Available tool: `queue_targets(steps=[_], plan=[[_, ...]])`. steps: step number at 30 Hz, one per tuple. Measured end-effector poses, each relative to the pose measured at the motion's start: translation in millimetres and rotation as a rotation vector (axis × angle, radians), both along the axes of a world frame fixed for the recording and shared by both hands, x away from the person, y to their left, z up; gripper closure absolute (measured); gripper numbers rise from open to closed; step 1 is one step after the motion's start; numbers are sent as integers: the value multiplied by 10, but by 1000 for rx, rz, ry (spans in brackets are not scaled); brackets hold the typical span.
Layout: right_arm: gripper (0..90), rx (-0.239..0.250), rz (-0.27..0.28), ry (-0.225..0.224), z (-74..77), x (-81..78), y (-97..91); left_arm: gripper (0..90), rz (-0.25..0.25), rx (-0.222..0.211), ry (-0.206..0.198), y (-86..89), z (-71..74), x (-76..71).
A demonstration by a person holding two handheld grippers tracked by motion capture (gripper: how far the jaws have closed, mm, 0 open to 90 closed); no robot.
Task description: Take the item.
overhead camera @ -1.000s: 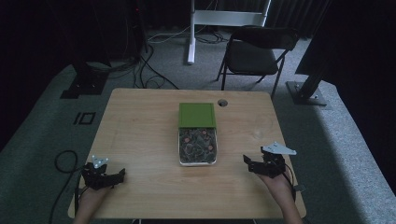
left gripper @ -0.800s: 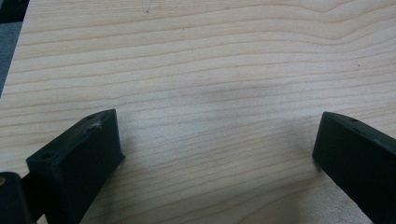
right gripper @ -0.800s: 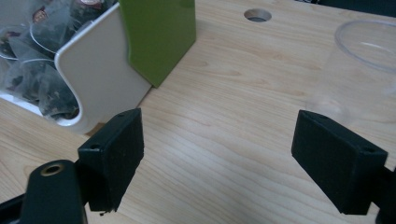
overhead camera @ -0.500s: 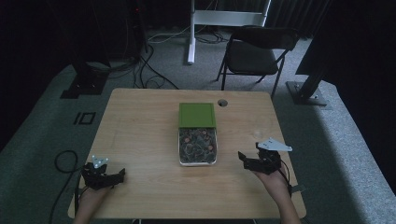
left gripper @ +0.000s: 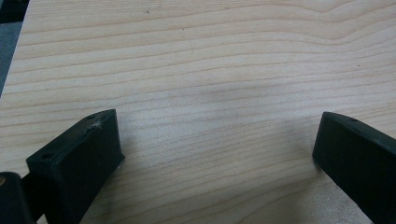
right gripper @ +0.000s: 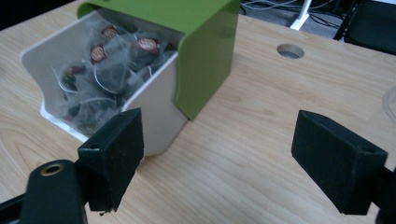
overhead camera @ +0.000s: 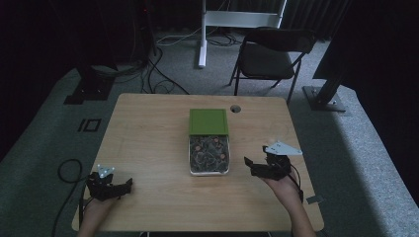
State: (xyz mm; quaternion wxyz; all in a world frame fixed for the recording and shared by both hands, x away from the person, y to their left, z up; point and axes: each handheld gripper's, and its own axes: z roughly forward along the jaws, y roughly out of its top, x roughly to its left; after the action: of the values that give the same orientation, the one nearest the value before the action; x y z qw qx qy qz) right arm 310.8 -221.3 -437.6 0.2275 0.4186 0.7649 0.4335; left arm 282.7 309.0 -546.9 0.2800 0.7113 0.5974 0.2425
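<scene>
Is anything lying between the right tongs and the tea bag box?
No. In the high view, only bare table separates the right tongs from the tea bag box.

The green lid (right gripper: 205,42) covers the far part of the white box (right gripper: 154,116), so the tea bags (right gripper: 107,65) under it are hidden. In the high view the tea bags (overhead camera: 209,154) are too small to tell apart. The bottom edge cuts off both arms. In the left gripper view, the fingers (left gripper: 79,158) run off the bottom edge.
</scene>
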Motion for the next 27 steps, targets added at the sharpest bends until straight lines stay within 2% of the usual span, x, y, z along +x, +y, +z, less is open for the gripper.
queue_targets(steps=[11,27], plan=[[169,-1,45,-18,102,40,176,16,0,1,0,0,0,0],[191,-20,140,-11,108,68,508,17,1,-1,-1,-1,0,0]])
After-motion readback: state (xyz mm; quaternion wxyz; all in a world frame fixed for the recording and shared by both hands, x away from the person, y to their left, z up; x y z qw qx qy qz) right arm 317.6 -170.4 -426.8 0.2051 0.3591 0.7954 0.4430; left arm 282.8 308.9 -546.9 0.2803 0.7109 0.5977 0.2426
